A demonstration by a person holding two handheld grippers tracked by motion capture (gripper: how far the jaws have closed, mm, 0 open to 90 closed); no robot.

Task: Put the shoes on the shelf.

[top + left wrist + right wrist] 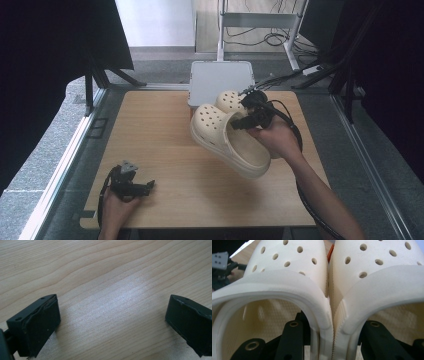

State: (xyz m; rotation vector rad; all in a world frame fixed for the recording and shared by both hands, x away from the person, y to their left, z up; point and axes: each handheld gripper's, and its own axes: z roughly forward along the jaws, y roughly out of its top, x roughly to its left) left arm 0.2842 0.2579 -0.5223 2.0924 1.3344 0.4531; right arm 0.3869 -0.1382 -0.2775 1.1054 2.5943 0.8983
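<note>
Right gripper, held above the wooden surface with forearm reaching in from the lower right, has one jaw inside each cream clog, clamping the pair of clogs together by their adjoining inner walls. Left gripper rests at the near left edge, jaws wide apart over bare wood.

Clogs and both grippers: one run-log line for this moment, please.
right gripper: shut on clogs, pair pinched together, raised off table | left gripper: open, idle | box: far edge
</note>
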